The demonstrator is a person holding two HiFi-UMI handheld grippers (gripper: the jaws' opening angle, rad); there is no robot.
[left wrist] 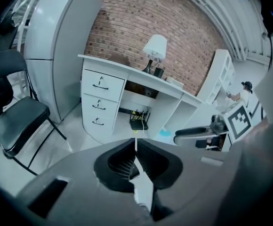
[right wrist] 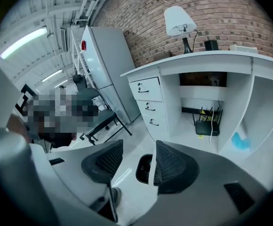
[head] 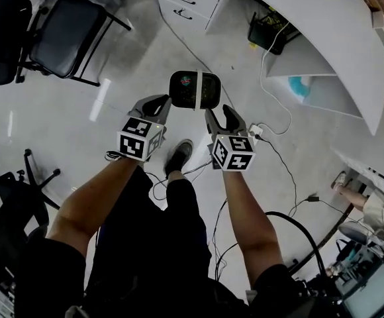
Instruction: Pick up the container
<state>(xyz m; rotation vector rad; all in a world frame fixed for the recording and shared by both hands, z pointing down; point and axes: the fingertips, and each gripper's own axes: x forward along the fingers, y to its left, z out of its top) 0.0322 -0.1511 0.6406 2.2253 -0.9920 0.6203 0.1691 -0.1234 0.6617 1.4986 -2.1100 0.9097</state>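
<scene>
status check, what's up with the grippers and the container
Left gripper shut on container edge, container held in the air. Right gripper open, close by container, not gripping. Nothing in the way.

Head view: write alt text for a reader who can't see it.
A person, seen from above, holds a dark container over a floor: the left gripper pinches its rim, the right gripper is open at the opposite edge. A black chair and white desk stand nearby.

In view are two grey plastic grippers, left gripper (head: 166,102) and right gripper (head: 218,112), one dark rounded container (head: 195,90), one white curved desk (left wrist: 109,63), three white drawers (left wrist: 101,85) and one white-shaded lamp (left wrist: 155,47).
</scene>
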